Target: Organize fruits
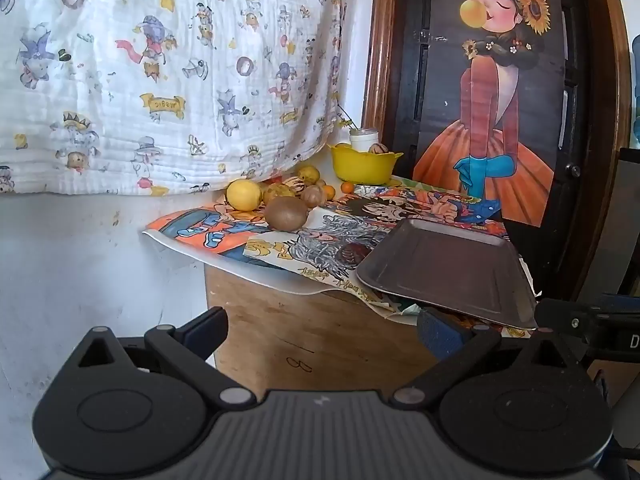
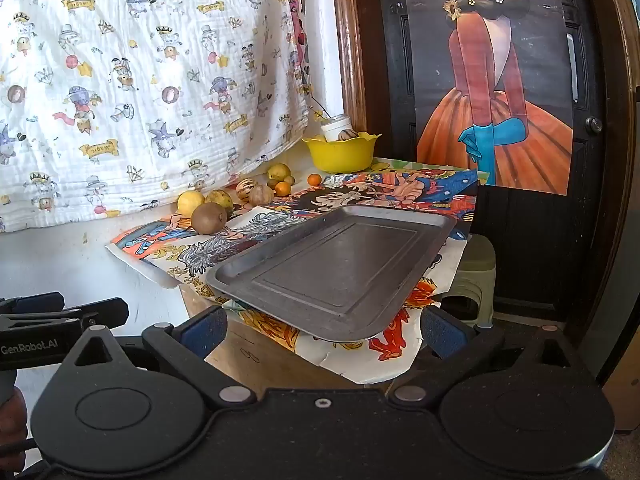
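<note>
A pile of fruits lies at the table's back left: a brown kiwi [image 1: 286,213] [image 2: 209,218], a yellow lemon [image 1: 243,195] [image 2: 191,203], striped melons, other yellow fruits and small oranges [image 2: 314,179]. A yellow bowl [image 1: 363,166] [image 2: 341,153] at the back holds a striped fruit and a white jar. An empty grey metal tray [image 1: 448,272] [image 2: 336,268] lies at the table's front. My left gripper [image 1: 320,330] is open and empty, in front of the table. My right gripper [image 2: 324,330] is open and empty, just before the tray's near edge.
Cartoon-printed paper [image 1: 224,236] [image 2: 400,192] covers the wooden table [image 1: 304,332]. A patterned white cloth [image 1: 160,80] hangs on the left. A dark door with a painted girl poster [image 1: 492,92] stands behind. A green stool [image 2: 476,276] sits right of the table.
</note>
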